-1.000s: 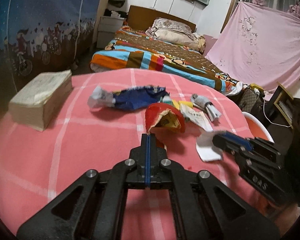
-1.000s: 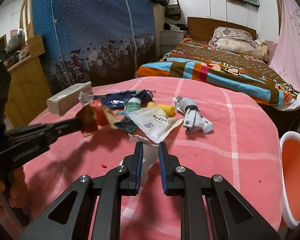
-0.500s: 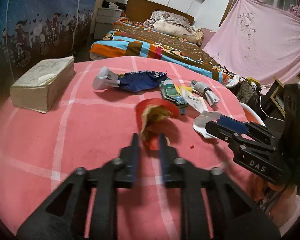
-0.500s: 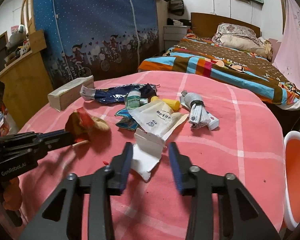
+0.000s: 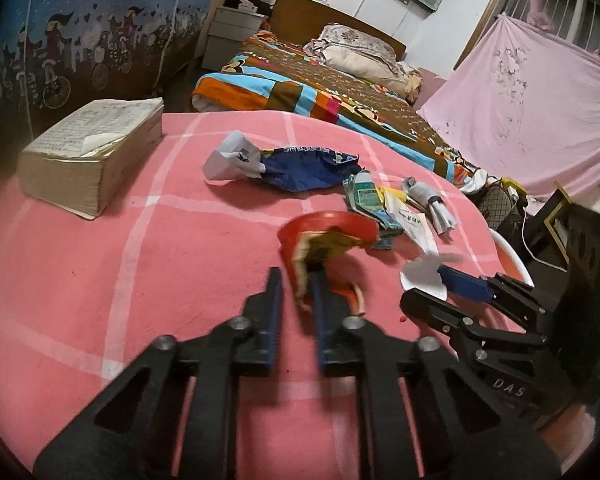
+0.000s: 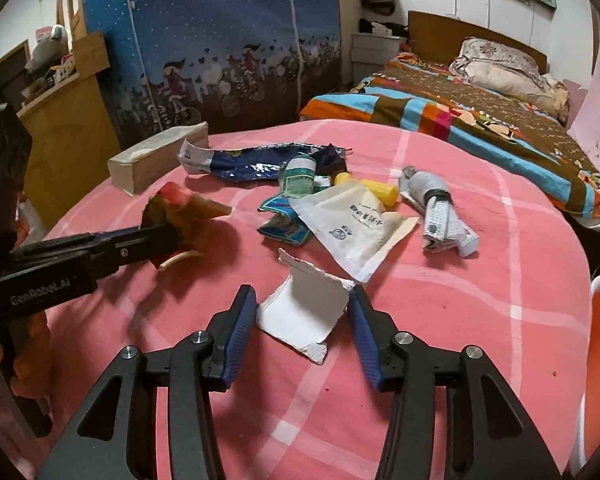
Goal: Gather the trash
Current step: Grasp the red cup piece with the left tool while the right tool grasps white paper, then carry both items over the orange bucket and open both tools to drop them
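1. My right gripper [image 6: 301, 294], lower centre, has just been opening. It is released, with the white paper scrap [image 6: 304, 314] between its jaws.
2. My left gripper [image 5: 296, 280] is parted, not clenched, with the red wrapper [image 5: 328, 232] at its tips, mid-frame.

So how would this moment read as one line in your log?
left tool: jaws apart, red wrapper between | right tool: jaws just opening, torn white paper between, not gripped
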Tool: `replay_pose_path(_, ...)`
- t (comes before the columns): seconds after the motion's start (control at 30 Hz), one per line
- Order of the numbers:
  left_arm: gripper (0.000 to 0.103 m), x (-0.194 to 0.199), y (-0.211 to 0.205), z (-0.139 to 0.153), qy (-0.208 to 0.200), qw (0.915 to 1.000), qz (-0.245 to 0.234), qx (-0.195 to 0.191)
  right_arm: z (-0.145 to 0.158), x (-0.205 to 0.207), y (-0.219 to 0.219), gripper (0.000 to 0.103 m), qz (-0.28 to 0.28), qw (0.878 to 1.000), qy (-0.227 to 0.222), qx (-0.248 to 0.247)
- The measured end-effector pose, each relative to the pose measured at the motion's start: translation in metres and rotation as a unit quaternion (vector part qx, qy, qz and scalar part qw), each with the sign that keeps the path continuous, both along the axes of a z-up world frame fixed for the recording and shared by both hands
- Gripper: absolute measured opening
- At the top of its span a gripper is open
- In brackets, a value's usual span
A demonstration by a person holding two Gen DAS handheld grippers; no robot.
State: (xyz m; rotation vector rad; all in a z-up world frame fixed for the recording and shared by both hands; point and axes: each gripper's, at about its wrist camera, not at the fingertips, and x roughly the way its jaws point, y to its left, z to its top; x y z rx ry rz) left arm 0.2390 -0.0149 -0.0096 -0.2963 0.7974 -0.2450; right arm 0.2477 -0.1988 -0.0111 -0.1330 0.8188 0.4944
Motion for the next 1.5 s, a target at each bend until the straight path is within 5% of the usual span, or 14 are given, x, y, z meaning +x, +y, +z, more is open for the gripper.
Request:
replay_pose_path(0.13, 0.000, -0.001, -0.004, -0.001, -0.004, 0.9999, -0.004, 0.010, -0.001, -0.002, 0.006, 0.061, 0.014, 1.000, 0.002, -0.005)
replay_pose_path(0.27, 0.000, -0.001, -0.002, -0.001, -0.001, 1.0000, -0.002, 0.005, -0.004, -0.002, 0.010, 0.060, 0.009, 1.000, 0.001, -0.020)
replay_pose_path(0.7, 0.000, -0.018, -0.011, 0.009, -0.047, 0.9987, 0.000, 0.020, 0.001, -0.008, 0.008, 0.037, -0.002, 0.999, -0.028, -0.032)
replay_pose_path(0.9, 0.000, -0.029, -0.017, 0.022, -0.087, 0.9962, 0.002, 0.011, 0.025, -0.036, -0.009, 0.036, -0.027, 0.993, -0.115, 0.002)
replay_pose_path(1.13, 0.000, -0.043, -0.045, 0.049, -0.163, 0.9865, -0.013, 0.010, 0.065, -0.075, -0.054, 0.037, -0.072, 0.964, -0.242, 0.088)
replay_pose_path(1.5, 0.000, -0.051, -0.111, 0.109, -0.298, 0.9513, -0.078, 0.016, 0.112, -0.088, -0.126, 0.037, -0.149, 0.910, -0.375, 0.092)
